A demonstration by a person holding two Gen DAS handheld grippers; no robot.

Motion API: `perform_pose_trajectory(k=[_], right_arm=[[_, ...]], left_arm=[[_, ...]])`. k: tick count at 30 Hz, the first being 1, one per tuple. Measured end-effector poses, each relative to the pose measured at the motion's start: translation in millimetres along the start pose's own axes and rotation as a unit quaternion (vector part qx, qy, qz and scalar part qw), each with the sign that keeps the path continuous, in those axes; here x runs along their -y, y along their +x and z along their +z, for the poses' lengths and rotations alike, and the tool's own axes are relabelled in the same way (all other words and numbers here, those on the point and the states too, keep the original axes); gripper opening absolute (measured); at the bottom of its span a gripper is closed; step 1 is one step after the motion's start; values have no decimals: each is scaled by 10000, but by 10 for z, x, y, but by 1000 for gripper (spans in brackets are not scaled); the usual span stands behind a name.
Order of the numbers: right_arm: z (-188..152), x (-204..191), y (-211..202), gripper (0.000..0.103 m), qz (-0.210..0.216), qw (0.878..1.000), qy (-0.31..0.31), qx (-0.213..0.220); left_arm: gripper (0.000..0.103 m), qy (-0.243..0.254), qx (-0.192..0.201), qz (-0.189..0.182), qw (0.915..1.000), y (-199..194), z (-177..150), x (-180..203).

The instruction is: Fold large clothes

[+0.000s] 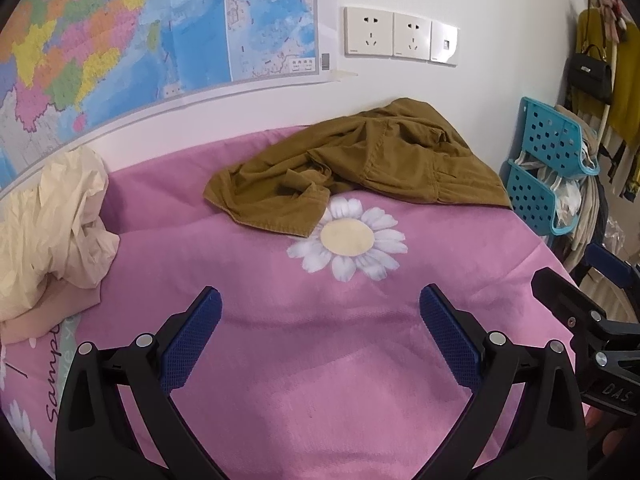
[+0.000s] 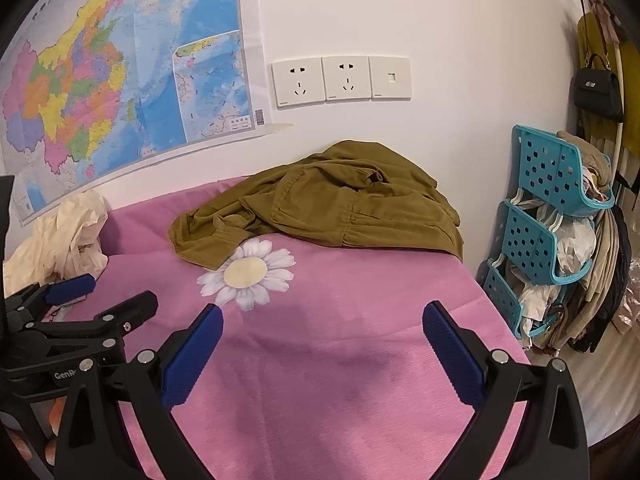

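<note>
An olive-brown garment (image 1: pixel 360 164) lies crumpled at the far side of the pink bed cover (image 1: pixel 240 264), against the wall; it also shows in the right wrist view (image 2: pixel 320 208). My left gripper (image 1: pixel 320 300) is open and empty, hovering over the pink cover well short of the garment. My right gripper (image 2: pixel 322 316) is open and empty, also over the cover, short of the garment. The right gripper shows at the right edge of the left wrist view (image 1: pixel 580 320). The left gripper shows at the left of the right wrist view (image 2: pixel 88 300).
A crumpled cream garment (image 1: pixel 48 220) lies at the bed's left side. A daisy print (image 1: pixel 348 238) marks the cover just in front of the olive garment. Blue stacked baskets (image 2: pixel 540 220) and hanging clothes stand beyond the bed's right edge. A map and sockets (image 2: pixel 340 80) are on the wall.
</note>
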State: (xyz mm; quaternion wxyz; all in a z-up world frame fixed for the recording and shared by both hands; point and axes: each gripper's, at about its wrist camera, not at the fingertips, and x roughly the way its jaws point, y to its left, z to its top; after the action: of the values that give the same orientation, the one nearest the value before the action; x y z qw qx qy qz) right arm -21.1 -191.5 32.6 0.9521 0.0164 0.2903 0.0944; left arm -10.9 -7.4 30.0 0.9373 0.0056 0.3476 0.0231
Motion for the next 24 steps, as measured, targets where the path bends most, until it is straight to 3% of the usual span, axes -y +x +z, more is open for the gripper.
perform_pose_trajectory(k=[24], right_arm=[[65, -37, 2, 97, -125, 9998, -149, 28]], left_arm=[[98, -18, -63, 4, 10000, 59, 46, -1]])
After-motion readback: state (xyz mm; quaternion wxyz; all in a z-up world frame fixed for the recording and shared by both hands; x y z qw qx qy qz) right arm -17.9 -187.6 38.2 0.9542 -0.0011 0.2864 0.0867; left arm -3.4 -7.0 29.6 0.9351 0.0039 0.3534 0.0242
